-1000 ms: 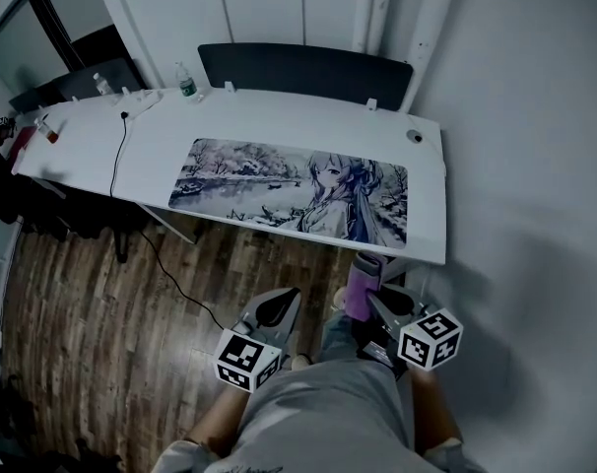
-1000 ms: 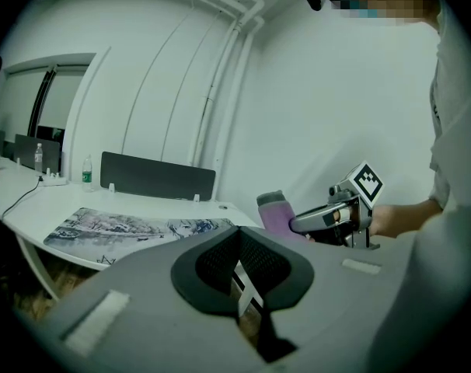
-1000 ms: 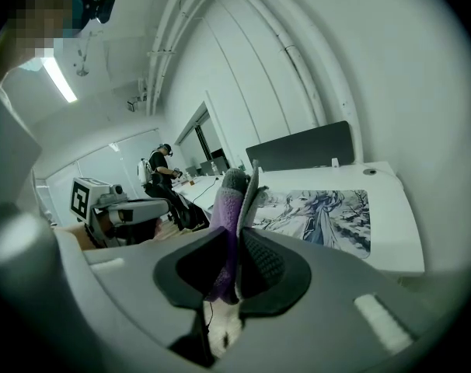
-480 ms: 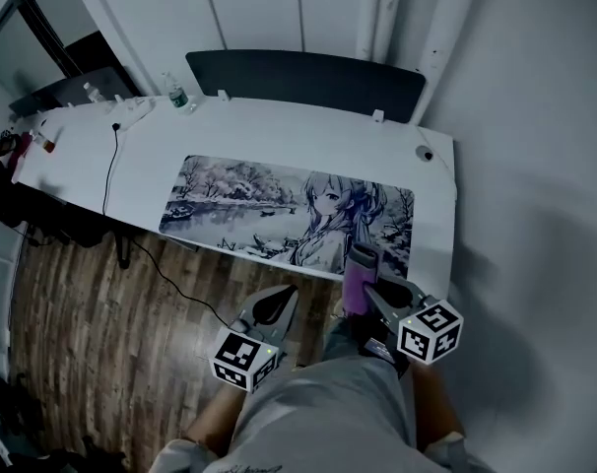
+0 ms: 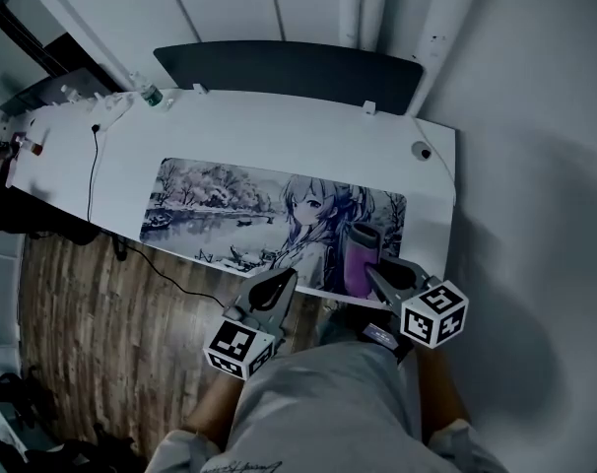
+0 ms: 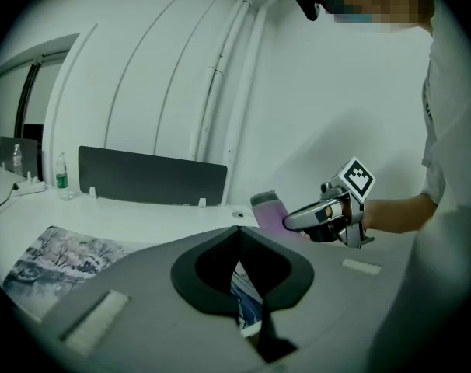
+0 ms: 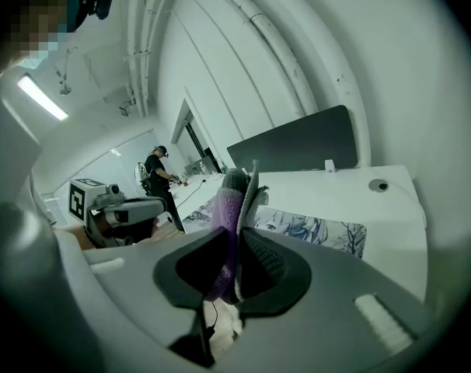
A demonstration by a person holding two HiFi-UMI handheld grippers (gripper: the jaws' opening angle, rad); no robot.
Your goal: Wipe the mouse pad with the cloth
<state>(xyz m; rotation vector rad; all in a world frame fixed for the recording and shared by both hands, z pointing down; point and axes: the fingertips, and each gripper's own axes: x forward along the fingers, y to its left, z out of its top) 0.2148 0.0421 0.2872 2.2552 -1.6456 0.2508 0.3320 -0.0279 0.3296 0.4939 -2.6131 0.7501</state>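
Note:
The mouse pad (image 5: 249, 210), a long mat printed with a drawn figure and a snowy scene, lies flat on the white desk (image 5: 279, 136). My right gripper (image 5: 379, 272) is shut on the purple cloth (image 5: 356, 256), which stands upright over the pad's near right corner. The same cloth (image 7: 231, 202) sticks up from between the jaws in the right gripper view, with the pad (image 7: 313, 230) beyond it. My left gripper (image 5: 283, 284) hangs at the desk's near edge, left of the cloth, shut and holding nothing. In the left gripper view the cloth (image 6: 268, 208) shows to the right.
A dark panel (image 5: 289, 67) runs along the desk's back edge. Bottles (image 5: 149, 95) and a black cable (image 5: 92, 166) sit at the far left, a round grommet (image 5: 420, 150) at the far right. A white wall closes the right side. Wood floor (image 5: 92, 323) lies to the left.
Both grippers have moved forward to the desk. The cloth, held below the desk's near edge a second ago, now stands over the pad's near right corner.

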